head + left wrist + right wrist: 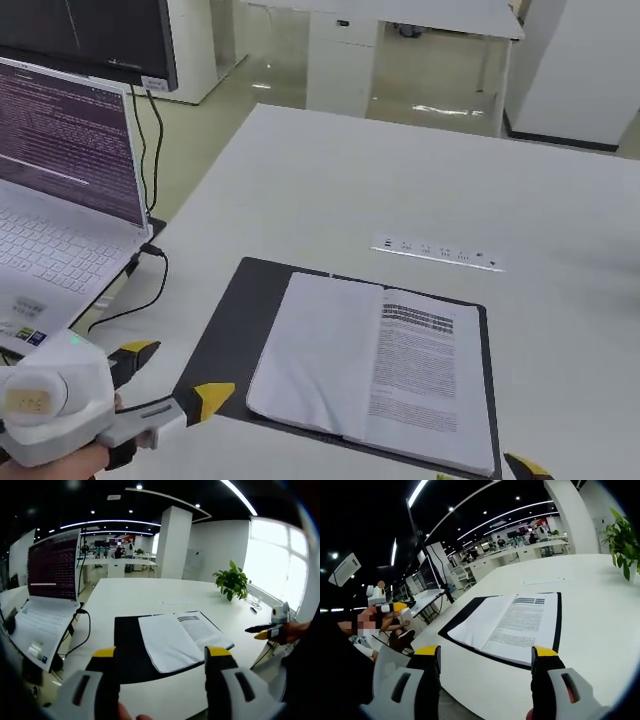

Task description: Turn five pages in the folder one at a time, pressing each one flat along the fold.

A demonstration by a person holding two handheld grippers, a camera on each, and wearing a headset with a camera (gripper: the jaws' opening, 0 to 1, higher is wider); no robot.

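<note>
Far left of the head view: open laptop (60,180), screen lit with text. A black cable (150,275) runs off its right side along the edge of the white table (400,170). A dark monitor (90,35) sits in the upper left corner behind it.

Lower left of the head view: your left gripper (178,372). Jaws are spread, with nothing between them. The yellow tips point at the folder's left edge, and the lower tip is just beside its near-left corner. Can't tell if it touches. In the left gripper view both jaws stand wide apart, with the folder ahead in the gap.

Lower centre: the black folder (225,340) lies open on the table, slightly skewed to the table edge. The left page (320,350) is blank white and lies down with a slight bow. The right page (425,370) is printed, with a dark heading block at its top. The fold runs between them from the far edge to the near edge.

Just beyond the folder's far edge, and apart from it, is a socket strip (437,252) set into the tabletop.

Right: your right gripper (486,651) has its claw spread and empty. In the right gripper view it faces the near edge of the printed page and is clear of it. In the head view one yellow tip shows at the bottom right, near the folder's near-right corner.

Right edge of the right gripper view: a potted plant (625,545), well apart from the folder.
</note>
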